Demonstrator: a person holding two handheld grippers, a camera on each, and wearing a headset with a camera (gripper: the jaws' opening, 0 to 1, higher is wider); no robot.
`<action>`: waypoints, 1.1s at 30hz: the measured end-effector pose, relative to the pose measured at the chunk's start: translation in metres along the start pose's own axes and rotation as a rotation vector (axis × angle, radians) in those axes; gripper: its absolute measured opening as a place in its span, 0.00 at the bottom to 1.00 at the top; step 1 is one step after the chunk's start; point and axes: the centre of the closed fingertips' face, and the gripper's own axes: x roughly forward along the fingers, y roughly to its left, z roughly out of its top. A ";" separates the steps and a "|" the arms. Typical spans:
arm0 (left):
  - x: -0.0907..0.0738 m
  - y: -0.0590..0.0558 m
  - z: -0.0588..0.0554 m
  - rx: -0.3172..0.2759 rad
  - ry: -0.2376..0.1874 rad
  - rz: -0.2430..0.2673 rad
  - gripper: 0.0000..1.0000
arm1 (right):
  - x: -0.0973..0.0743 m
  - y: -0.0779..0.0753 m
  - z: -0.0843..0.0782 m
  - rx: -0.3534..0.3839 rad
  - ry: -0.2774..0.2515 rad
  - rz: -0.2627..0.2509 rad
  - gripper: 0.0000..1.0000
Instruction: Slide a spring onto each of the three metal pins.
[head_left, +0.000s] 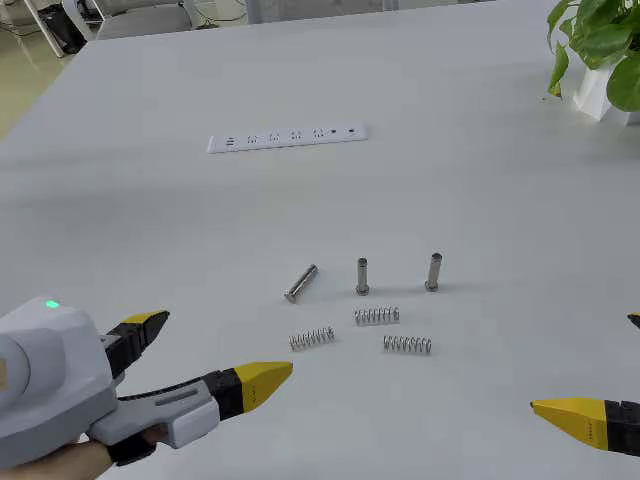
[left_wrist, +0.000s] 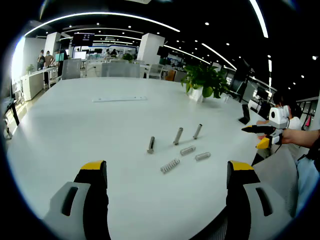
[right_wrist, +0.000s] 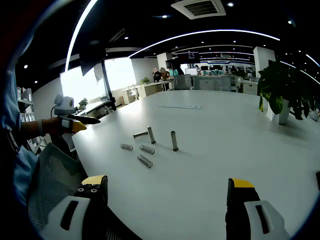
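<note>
Left tool (head_left: 222, 344) released, jaws wide, holding nothing, over near edge of table (head_left: 150, 220) at left. Right tool (head_left: 585, 362) also released and empty, over near edge at right. 3 pins (head_left: 362, 276) in a row toward near edge: left one lying flat, other 2 upright. 3 springs (head_left: 376, 316) lie flat just nearer than pins, apart from them. Power strip (head_left: 288, 137) toward far edge, plant (head_left: 598, 50) by right edge.

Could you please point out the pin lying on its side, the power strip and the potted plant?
Lying pin (head_left: 301, 282): head view, middle of its shaft.
Power strip (head_left: 287, 137): head view, middle of its top.
Potted plant (head_left: 593, 92): head view, its white pot.
</note>
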 end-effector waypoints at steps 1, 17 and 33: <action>0.000 0.000 0.000 0.000 0.000 -0.001 0.99 | 0.000 0.000 0.000 0.000 -0.001 0.000 0.99; -0.001 -0.001 -0.001 -0.002 0.005 0.000 0.99 | 0.001 0.003 0.002 -0.009 0.000 0.009 0.99; -0.001 0.001 -0.007 0.007 0.030 -0.008 0.99 | 0.004 0.004 0.004 -0.022 -0.006 0.018 0.99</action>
